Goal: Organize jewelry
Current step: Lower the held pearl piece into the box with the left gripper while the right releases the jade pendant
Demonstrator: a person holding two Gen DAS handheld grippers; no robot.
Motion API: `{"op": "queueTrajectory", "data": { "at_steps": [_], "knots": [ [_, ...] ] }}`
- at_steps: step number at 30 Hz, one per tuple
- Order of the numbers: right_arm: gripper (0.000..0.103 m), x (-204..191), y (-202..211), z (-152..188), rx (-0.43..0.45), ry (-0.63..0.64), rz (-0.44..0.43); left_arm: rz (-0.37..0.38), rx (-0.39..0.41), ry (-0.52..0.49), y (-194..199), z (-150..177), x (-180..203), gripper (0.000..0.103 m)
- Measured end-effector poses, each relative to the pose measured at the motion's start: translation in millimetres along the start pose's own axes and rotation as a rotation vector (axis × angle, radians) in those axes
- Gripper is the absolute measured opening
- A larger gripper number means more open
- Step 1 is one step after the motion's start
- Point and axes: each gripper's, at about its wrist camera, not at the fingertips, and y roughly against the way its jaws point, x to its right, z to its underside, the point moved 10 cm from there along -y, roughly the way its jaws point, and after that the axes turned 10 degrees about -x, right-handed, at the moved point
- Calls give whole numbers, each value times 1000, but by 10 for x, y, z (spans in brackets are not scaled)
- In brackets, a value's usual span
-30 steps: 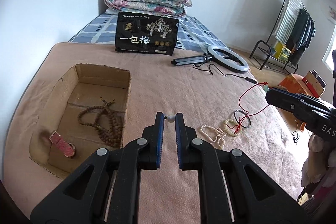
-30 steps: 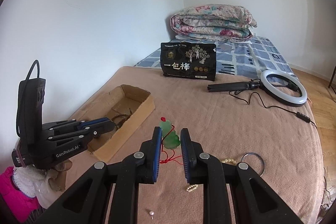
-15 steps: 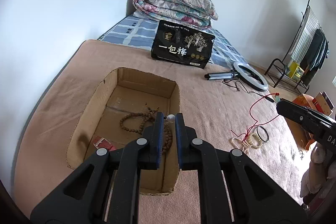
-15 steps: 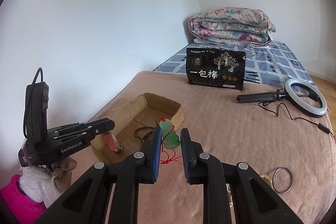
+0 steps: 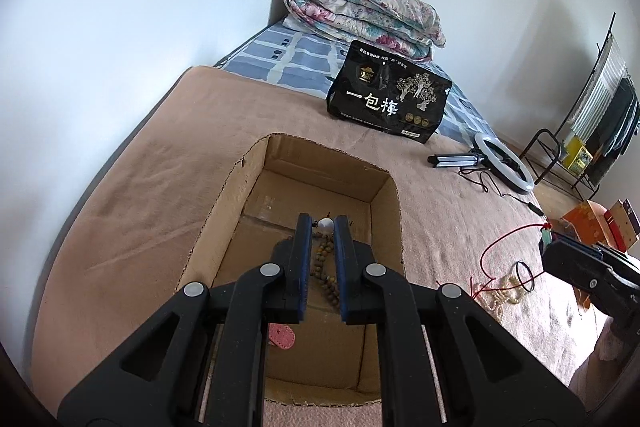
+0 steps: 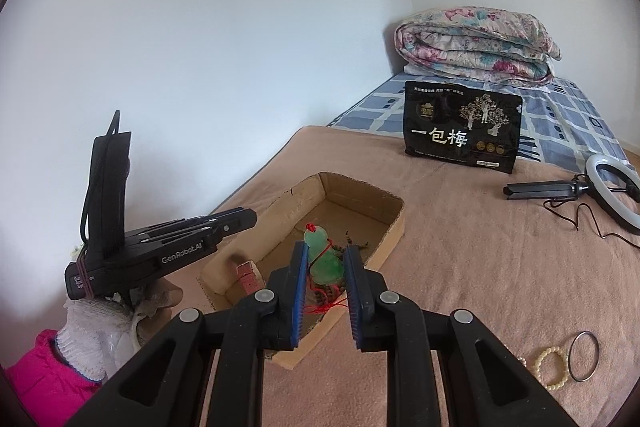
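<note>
A black pouch (image 5: pixel 390 102) printed with the white characters "一包梅" stands on a bed (image 5: pixel 168 163) spread with a tan blanket, as two hand-held grippers meet over an open cardboard box (image 5: pixel 394 211). The left gripper (image 5: pixel 323 227), whose side reads "GenRobot.AI" in the right wrist view, is closed on a small white pearl-like bead (image 5: pixel 325 225) held above the box floor, where a string of brown wooden beads (image 5: pixel 326 273) and a pink strap (image 5: pixel 281 335) lie. The right gripper (image 6: pixel 326 259) is clamped on a green gourd-shaped pendant (image 6: pixel 325 259) on a red cord (image 6: pixel 326 303), poised over the box's near corner. A white knitted glove (image 6: pixel 100 327) and a pink sleeve (image 6: pixel 44 375) show under the left gripper. On the blanket to the right lie a cream bead bracelet (image 6: pixel 550 367) and a thin dark ring (image 6: pixel 584 357), just beside each other. Farther off rest a ring light (image 6: pixel 612 191) on its folded stand, a rolled floral quilt (image 6: pixel 478 45) on blue checked bedding, plain white walls and a clothes rack (image 5: pixel 592 131) in the corner.
</note>
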Motion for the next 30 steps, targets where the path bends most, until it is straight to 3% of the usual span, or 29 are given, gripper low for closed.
{"op": "queueTrajectory", "data": {
  "at_steps": [7,30],
  "knots": [
    [17,-188,-227,32,-34,17,-20,-12,-21,15,-170,-28,-106,9],
    [19,-279,-828,235,-154,32,-31,-26,-63,35,-421,-20,-222,9]
  ]
}}
